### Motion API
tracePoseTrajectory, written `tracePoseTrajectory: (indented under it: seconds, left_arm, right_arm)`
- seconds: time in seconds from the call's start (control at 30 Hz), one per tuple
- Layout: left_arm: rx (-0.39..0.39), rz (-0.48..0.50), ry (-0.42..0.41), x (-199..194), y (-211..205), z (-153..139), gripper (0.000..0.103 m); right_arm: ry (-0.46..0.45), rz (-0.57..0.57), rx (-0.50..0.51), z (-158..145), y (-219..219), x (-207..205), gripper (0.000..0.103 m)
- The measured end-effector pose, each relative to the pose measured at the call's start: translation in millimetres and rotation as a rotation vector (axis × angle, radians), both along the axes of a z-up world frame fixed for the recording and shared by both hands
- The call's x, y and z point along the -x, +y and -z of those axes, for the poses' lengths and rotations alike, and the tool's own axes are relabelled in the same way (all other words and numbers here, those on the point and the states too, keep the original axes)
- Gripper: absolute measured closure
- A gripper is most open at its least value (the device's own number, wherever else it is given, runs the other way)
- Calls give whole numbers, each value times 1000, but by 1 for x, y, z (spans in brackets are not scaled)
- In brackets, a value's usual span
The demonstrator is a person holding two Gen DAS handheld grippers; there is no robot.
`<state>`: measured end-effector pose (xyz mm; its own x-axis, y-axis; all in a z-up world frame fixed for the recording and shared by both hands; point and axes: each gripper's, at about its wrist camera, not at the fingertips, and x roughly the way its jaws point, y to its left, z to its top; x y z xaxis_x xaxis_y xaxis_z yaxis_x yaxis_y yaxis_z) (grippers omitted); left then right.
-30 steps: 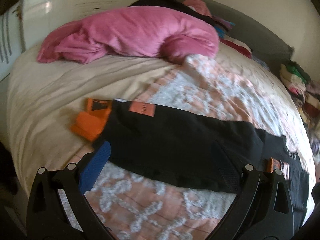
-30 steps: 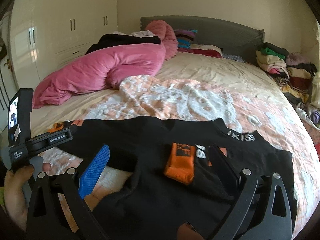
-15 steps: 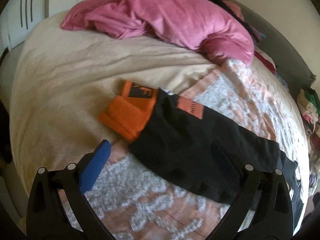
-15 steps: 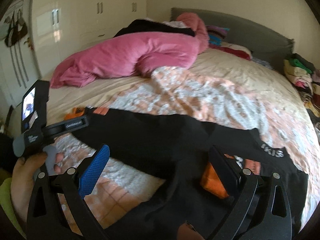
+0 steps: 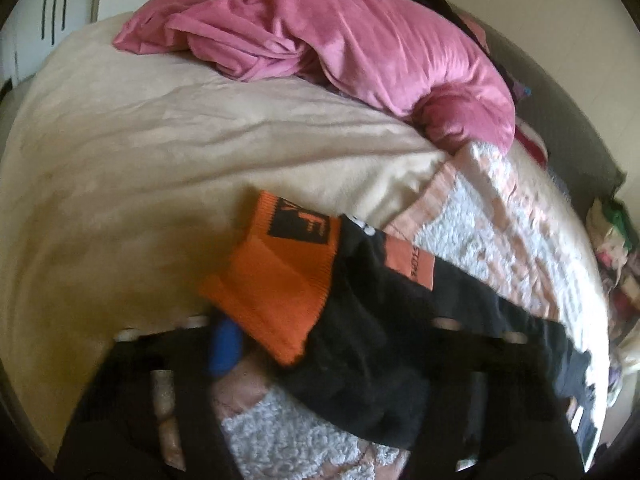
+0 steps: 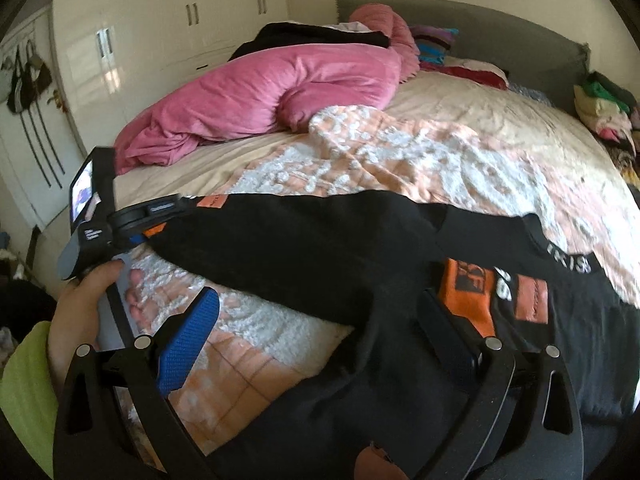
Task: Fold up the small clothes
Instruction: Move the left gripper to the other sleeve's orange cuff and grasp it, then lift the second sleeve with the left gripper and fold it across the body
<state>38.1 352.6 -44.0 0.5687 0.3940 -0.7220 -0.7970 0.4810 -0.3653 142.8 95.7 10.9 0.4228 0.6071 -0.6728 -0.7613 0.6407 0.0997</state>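
A black garment [image 6: 304, 240] with orange cuffs lies spread on the bed. Its sleeve runs left and ends in an orange cuff [image 5: 276, 280]. My left gripper [image 5: 328, 344] is open, blurred, its blue finger and dark finger on either side of that cuff and sleeve end; it also shows in the right wrist view [image 6: 136, 220]. My right gripper [image 6: 320, 332] is open over the garment's body, near a second orange cuff [image 6: 468, 292] folded onto the chest.
A pink duvet [image 6: 272, 88] is heaped at the far left of the bed. A peach and white blanket [image 6: 400, 156] lies under the garment. Folded clothes [image 6: 604, 108] are stacked at the far right by the grey headboard [image 6: 480, 20]. White wardrobes [image 6: 160, 20] stand left.
My left gripper has moved left and forward along the sleeve to the orange cuff, which now sits between its fingers. The right gripper has shifted slightly left; the garment lies much as before.
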Motion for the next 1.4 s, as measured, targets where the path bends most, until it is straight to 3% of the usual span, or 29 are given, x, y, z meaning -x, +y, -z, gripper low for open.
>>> tracePoseTrajectory:
  seconds: [0.07,0.1,0.33,0.73,1.0,1.4]
  left_arm:
    - [6,8,-61,5,0,-4,97]
    - [-7,16,-82,7,-2,-8,100]
    - [-129,144,-219,6,-37,-58,101]
    - [-210,397,-302,-22,-120,-126,101]
    - [-244,526,-328,-39,-169,-145,101]
    - [-227,668,-343,-61,-215,-150,101]
  right_arm:
    - [19,24,-18,0,-9,-3,4]
    - [25,34,-26,-1,-13,-5,4]
    - [16,115,-70,-12,-49,-8,4]
    - [6,250,-127,-22,-122,-13,4]
    - [2,347,-176,-28,-175,-18,4]
    - [-10,447,-226,-34,-225,-21,4]
